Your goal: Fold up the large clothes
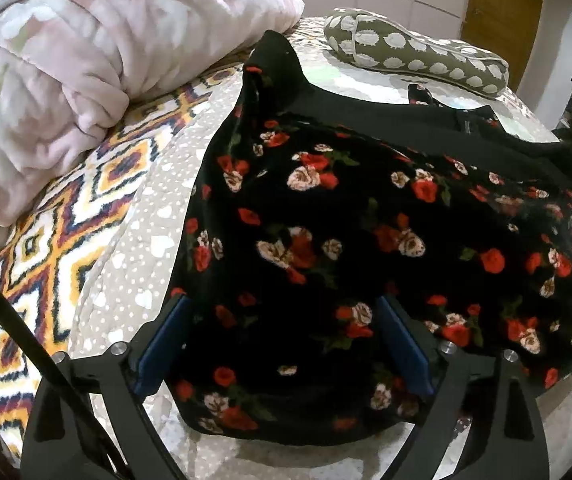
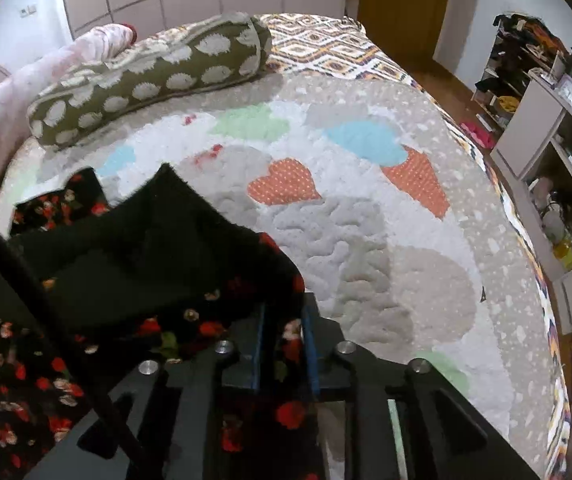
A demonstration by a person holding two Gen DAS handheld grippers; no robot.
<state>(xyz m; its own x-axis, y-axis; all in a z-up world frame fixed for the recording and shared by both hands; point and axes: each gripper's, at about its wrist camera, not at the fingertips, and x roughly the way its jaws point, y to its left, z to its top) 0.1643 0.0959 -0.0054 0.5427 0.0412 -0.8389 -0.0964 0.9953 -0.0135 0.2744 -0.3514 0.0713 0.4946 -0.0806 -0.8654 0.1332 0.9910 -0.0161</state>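
A black garment with red and cream roses (image 1: 365, 240) lies spread on the bed's grey quilt (image 1: 134, 264). My left gripper (image 1: 282, 320) is open, its blue-padded fingers (image 1: 162, 344) standing wide apart over the garment's near edge, with cloth between them but not pinched. In the right wrist view my right gripper (image 2: 284, 336) is shut on a fold of the same garment (image 2: 166, 248), holding its edge lifted so the plain black inside shows. The rest of it trails down to the left.
An olive bolster with white hedgehogs (image 2: 154, 76) lies at the far side of the bed. A pink blanket (image 1: 66, 80) is heaped at the left on a patterned cover (image 1: 58, 240). Open shelves (image 2: 557, 184) and a wooden door (image 2: 401, 4) stand beyond the bed's right edge.
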